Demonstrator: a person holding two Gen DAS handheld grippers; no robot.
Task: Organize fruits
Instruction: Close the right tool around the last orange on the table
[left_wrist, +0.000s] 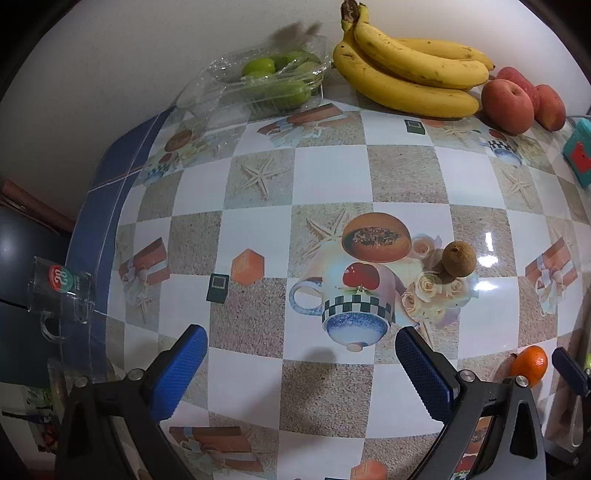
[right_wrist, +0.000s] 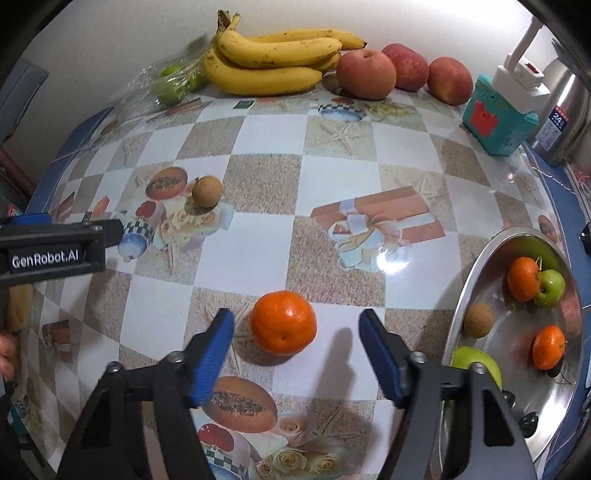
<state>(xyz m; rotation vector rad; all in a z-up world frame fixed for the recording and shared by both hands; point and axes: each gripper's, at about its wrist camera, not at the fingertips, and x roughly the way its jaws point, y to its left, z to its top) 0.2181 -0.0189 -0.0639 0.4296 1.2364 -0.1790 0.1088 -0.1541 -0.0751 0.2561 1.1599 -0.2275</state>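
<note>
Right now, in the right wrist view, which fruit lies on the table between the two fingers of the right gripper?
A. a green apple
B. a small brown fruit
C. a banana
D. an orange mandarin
D: the orange mandarin sits on the tablecloth between the blue fingers of the right gripper, and neither pad touches it; the small brown fruit lies farther away, and the bananas are by the wall.

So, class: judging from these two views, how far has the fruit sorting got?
Done: the metal bowl already holds two tangerines, two green apples and a brown fruit. In hand: the right claw straddles a loose tangerine, pads not yet touching it. Left: a brown fruit on the tablecloth ahead of the open left claw; bananas and red apples lie by the wall.
</note>
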